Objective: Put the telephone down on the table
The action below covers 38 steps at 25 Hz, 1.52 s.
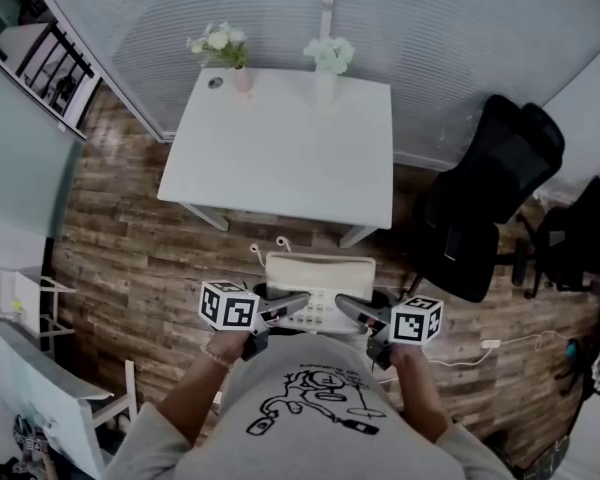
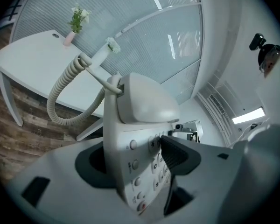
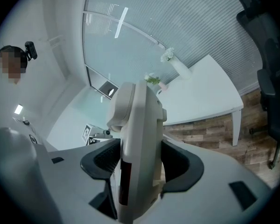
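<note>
A cream desk telephone (image 1: 318,286) with its handset on the cradle and a coiled cord (image 2: 60,97) is carried in the air in front of the person, above the wooden floor. My left gripper (image 1: 292,306) is shut on the telephone's left side, its dark pads pressing the keypad face (image 2: 149,171) and the underside. My right gripper (image 1: 352,310) is shut on the telephone's right edge (image 3: 140,157), with the pads on both flat sides. The white table (image 1: 290,158) stands ahead of the telephone, a short way off.
Two small vases of flowers (image 1: 223,50) (image 1: 328,60) stand at the table's far edge by the blinds. A black office chair (image 1: 490,203) is to the right of the table. A white cable (image 1: 490,346) lies on the floor at right; white shelving (image 1: 30,368) is at left.
</note>
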Each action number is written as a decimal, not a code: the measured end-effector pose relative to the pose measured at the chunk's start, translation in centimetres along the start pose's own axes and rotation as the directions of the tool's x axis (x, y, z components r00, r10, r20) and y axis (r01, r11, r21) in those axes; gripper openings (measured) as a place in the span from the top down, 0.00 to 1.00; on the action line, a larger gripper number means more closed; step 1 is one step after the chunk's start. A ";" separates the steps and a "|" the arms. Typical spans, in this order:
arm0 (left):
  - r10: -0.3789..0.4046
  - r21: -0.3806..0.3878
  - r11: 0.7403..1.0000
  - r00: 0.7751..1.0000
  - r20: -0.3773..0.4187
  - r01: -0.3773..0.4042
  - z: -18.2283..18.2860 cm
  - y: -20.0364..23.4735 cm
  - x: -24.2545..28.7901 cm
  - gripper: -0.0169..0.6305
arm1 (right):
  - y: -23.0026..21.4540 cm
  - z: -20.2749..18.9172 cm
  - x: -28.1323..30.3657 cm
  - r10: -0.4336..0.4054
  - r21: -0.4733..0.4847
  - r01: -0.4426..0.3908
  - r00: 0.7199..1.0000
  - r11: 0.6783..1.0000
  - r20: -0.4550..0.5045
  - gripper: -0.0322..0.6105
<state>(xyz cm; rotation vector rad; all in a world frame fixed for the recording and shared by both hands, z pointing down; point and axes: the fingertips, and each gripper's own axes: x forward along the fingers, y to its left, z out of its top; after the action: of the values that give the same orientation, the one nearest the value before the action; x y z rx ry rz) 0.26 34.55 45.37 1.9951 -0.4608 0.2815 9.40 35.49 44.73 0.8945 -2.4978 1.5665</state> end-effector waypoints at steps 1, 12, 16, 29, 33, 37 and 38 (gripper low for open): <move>0.001 -0.003 1.000 1.000 0.003 -0.001 0.0 -0.1 0.1 0.53 | 0.0 0.1 -0.1 0.001 -0.004 -0.001 1.000 1.000 -0.001 0.51; 0.016 0.002 1.000 1.000 0.008 -0.016 1.2 -0.2 1.1 0.53 | -0.8 1.5 -0.4 0.004 -0.011 -0.004 1.000 1.000 -0.012 0.51; 0.013 0.005 1.000 1.000 0.011 -0.013 1.7 0.0 1.0 0.53 | -0.8 1.9 0.0 0.001 -0.013 -0.001 1.000 1.000 -0.014 0.51; -0.003 -0.004 1.000 1.000 -0.008 0.003 5.2 3.6 -0.6 0.53 | -1.0 4.4 4.6 -0.019 -0.005 0.019 1.000 1.000 -0.010 0.51; -0.007 0.003 1.000 1.000 -0.022 0.007 7.4 5.0 -1.1 0.53 | -1.1 6.0 6.5 -0.022 0.004 0.022 1.000 1.000 0.002 0.51; -0.012 0.011 1.000 0.999 -0.036 0.013 9.5 6.3 -1.6 0.53 | -1.0 7.6 8.2 -0.033 0.013 0.033 0.999 0.999 0.014 0.51; -0.016 0.011 1.000 0.999 -0.039 0.017 10.0 6.5 -1.8 0.53 | -1.0 8.0 8.6 -0.037 0.015 0.036 0.999 0.999 0.016 0.51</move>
<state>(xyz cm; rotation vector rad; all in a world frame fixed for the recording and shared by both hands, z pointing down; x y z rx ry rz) -4.22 23.37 45.44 1.9998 -0.4186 0.3124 4.70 24.65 44.67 0.9528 -2.4695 1.5745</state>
